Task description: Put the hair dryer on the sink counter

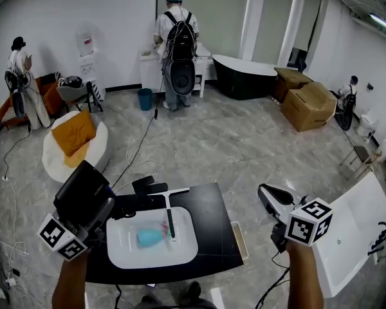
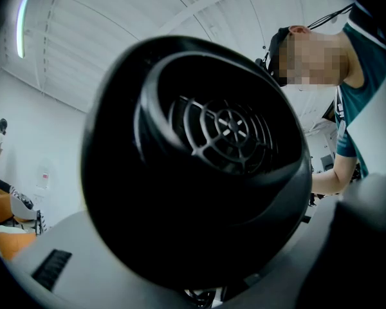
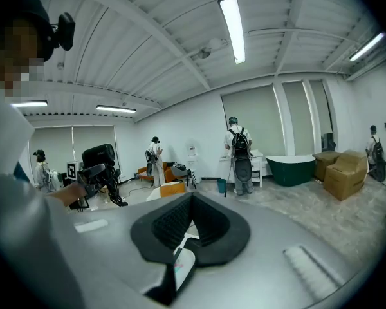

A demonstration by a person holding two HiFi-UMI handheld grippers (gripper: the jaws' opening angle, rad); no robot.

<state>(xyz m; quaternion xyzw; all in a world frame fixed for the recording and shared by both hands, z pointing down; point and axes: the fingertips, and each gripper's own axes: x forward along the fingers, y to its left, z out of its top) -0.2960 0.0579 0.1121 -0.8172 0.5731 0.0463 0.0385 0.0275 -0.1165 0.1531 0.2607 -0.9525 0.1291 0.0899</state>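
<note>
The left gripper (image 1: 95, 212) has its jaws clamped on the black hair dryer (image 1: 83, 188), which hangs in the air at the near left corner of the black table (image 1: 212, 227), not yet set down. The right gripper (image 1: 270, 201) hovers off the table's right side, jaws together and empty. Bare table is scarce on the left: the white basin (image 1: 188, 255) takes most of it, so a release there could tip the bulky dryer into the basin onto the teal cup (image 1: 150, 237). A dark cable (image 3: 111, 186) below the dryer could snag or drag it off the edge
</note>
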